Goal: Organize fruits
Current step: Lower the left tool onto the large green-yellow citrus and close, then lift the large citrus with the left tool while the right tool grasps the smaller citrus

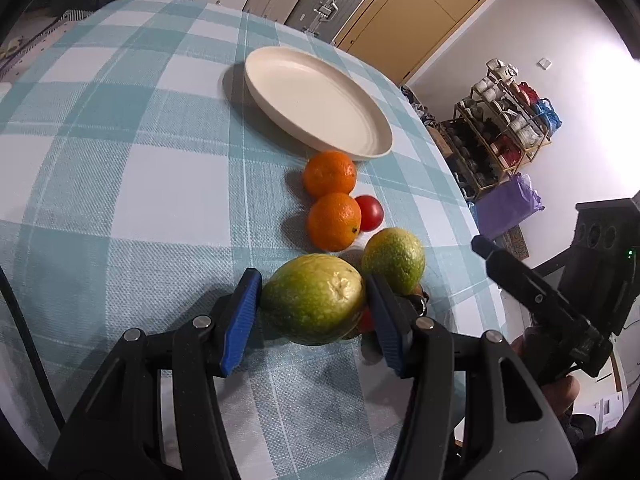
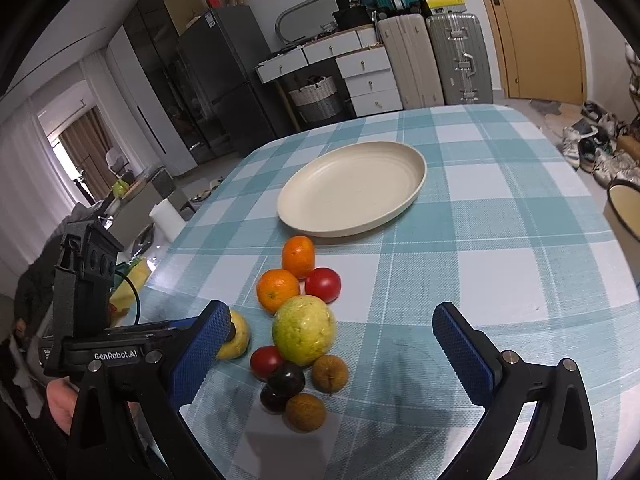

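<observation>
A table (image 2: 500, 216) covered by a teal and white checked cloth fills both views. A cream plate (image 2: 352, 190) is seen on its far half, with nothing on it. Near of the plate, a cluster of fruit is laid out on the cloth.

In the left wrist view, the left gripper (image 1: 312, 300) is seen with its blue pads set against both sides of a large green-yellow guava (image 1: 314, 298), which is pinched between them at the near edge of the cluster. A second guava (image 1: 394, 258) lies just beside it on the right. Farther off, two oranges (image 1: 334, 222) (image 1: 329, 174) are lined up toward the plate, the far one just short of the rim, and a red tomato (image 1: 370, 213) is touching the nearer orange on its right.

In the right wrist view, the right gripper (image 2: 332, 340) is held above the near part of the cluster with its fingers spread wide and nothing between them. Below it, a second tomato (image 2: 266, 361), two dark plums (image 2: 286, 378) (image 2: 272, 399) and two small brown fruits (image 2: 330, 374) (image 2: 305, 412) are gathered near of the guava. The held guava is partly hidden there behind the right gripper's left finger.
</observation>
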Demonstrator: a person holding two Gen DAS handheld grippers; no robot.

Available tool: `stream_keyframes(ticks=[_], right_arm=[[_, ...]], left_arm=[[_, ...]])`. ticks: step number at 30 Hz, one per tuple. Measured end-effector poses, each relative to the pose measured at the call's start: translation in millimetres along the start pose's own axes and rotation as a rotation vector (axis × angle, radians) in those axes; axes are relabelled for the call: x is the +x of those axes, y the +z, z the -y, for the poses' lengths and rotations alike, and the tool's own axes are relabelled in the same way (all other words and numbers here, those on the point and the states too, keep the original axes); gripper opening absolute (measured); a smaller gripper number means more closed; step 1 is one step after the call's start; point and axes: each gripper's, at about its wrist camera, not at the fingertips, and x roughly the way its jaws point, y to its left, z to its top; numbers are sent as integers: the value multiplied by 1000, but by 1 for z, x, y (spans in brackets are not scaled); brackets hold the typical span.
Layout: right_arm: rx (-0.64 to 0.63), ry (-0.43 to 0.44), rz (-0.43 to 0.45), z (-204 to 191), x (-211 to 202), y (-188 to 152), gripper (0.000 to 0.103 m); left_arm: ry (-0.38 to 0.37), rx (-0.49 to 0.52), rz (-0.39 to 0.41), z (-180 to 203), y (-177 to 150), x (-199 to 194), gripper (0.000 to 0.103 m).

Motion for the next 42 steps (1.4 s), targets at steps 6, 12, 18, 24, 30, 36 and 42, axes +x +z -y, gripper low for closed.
stream_keyframes(ticks=[6, 12, 18, 24, 30, 36, 42], right_arm=[[18, 29, -41, 1, 13, 0, 103], [29, 54, -81, 1, 28, 0, 103], [34, 74, -110, -2, 40, 1, 103], [19, 94, -144, -8, 49, 1, 99], [24, 117, -182, -10, 60, -1, 83], [16, 89, -208, -10, 70, -5, 55], [14, 95, -209, -7, 73, -8, 49]], left_arm=[[-30, -4, 31, -3, -4, -17, 51], [-24, 2, 49, -6, 0, -26, 51], [-40, 2, 67, -9, 2, -31, 51], [-35, 4, 66, -11, 4, -31, 51], [-39, 11, 91, -10, 9, -35, 51], [-44, -7, 55, -14, 7, -25, 51], [-26, 11, 58, -11, 2, -28, 51]])
